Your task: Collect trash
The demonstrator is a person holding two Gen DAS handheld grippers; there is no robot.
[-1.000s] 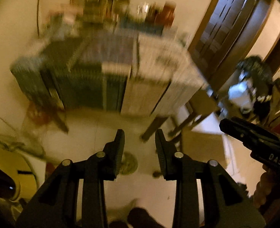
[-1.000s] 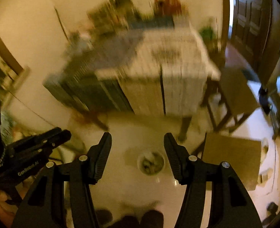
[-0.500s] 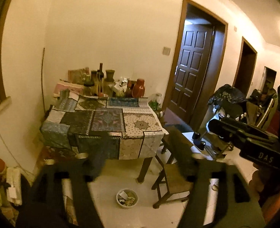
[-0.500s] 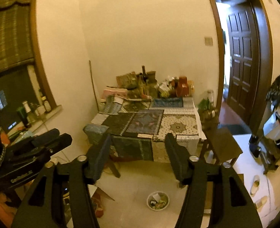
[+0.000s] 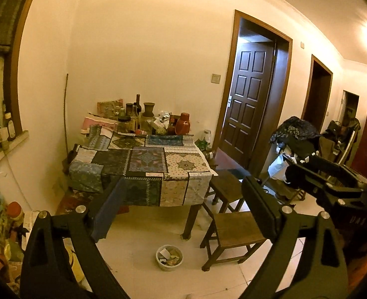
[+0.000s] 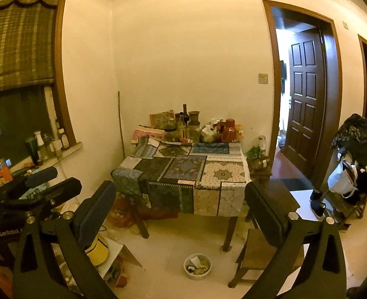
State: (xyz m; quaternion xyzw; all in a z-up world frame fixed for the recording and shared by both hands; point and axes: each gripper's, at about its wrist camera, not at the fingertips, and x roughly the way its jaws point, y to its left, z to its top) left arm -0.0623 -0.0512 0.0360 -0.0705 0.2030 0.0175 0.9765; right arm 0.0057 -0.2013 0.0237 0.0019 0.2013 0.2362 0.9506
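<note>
A small white bowl-shaped bin [image 5: 169, 257] holding scraps of paper trash stands on the floor in front of the table; it also shows in the right wrist view [image 6: 197, 266]. My left gripper [image 5: 183, 206] is open wide and empty, held high and well back from the bin. My right gripper [image 6: 181, 208] is open wide and empty, likewise far from it. Each gripper shows at the edge of the other's view: the right one [image 5: 325, 182] and the left one [image 6: 41, 186].
A table with a patchwork cloth [image 5: 143, 164] carries bottles, jars and a red flask [image 5: 184, 123] at the back. Wooden stools [image 5: 233, 231] stand to its right. Clutter and a yellow object [image 6: 97, 250] lie at the left. A dark door [image 6: 305, 99] stands open at the right.
Both grippers have tilted up from looking down at the floor to looking across the room. Both have opened wider.
</note>
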